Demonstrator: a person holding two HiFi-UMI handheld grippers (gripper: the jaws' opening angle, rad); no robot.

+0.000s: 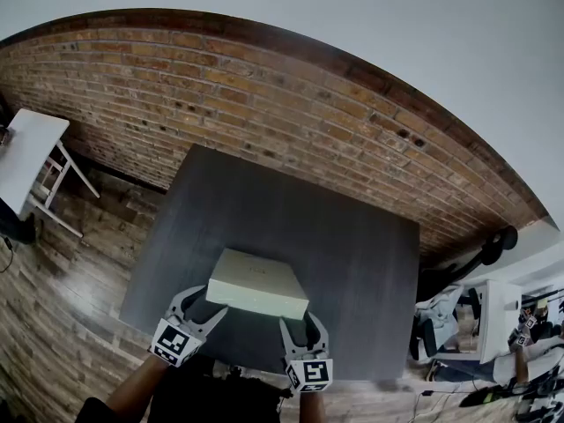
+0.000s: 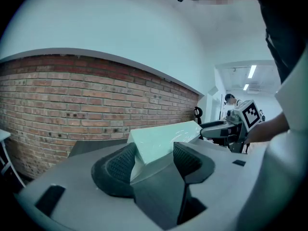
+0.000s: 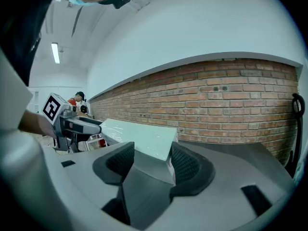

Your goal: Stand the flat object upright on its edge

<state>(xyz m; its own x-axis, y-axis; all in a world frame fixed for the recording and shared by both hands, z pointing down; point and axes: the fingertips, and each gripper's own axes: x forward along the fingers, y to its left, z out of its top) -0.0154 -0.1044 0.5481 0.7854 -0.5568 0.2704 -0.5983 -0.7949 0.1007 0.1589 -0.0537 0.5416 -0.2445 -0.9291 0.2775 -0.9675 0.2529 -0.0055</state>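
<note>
Flat box [image 1: 257,282]: pale, rectangular, over the near half of the table, held by its two near corners; whether its far edge rested on the tabletop could not be told.
Left gripper [image 1: 201,307]: jaws closed part-way onto the box's near left corner [image 2: 163,138], pads against it.
Right gripper [image 1: 304,329]: jaws closed likewise on the near right corner [image 3: 139,136].
Table [image 1: 352,254]: dark grey, square.
Brick wall [image 1: 264,104]: behind the table.
White side table [image 1: 26,157]: far left, well apart.

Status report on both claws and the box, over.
Left claw clamped on box, near-left corner. Right claw clamped on near-right corner. Box not yet upright. Nothing else on the table.
</note>
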